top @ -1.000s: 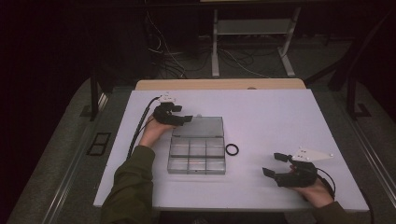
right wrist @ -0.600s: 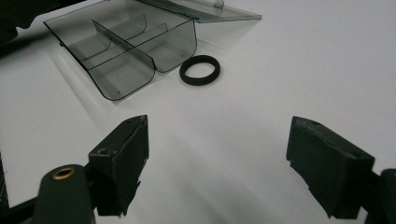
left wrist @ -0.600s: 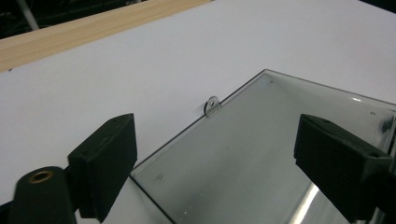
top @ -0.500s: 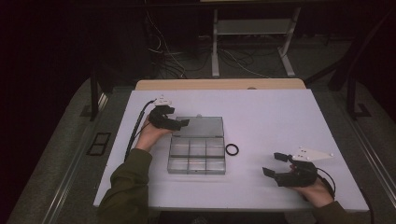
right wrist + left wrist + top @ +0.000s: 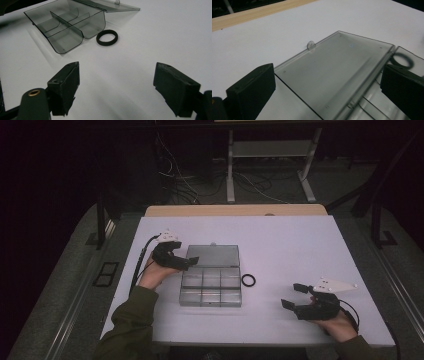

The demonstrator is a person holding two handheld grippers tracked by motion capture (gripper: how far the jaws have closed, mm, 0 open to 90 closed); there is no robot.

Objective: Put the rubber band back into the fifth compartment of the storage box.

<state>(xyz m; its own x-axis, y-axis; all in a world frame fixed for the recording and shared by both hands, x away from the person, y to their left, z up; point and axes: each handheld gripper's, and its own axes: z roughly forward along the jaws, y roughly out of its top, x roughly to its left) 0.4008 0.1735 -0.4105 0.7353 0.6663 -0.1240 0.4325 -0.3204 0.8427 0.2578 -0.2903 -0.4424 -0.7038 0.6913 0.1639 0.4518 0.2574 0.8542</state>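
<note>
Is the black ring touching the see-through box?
Apart. In the right gripper view, a thin strip of white table shows between the black ring and the see-through box; the ring lies just beside its corner.

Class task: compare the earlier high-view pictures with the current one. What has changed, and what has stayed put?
The left hand-held gripper has drawn back leftward off the clear plastic compartment box; its jaws have just been opening, with nothing between them. The box's lid lies open flat. The right hand-held gripper, open, and the black rubber ring stayed put.

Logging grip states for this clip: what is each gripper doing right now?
Left gripper: open, jaws just opened, holding nothing, over the clear box's lid.
Right gripper: open, holding nothing.
</note>
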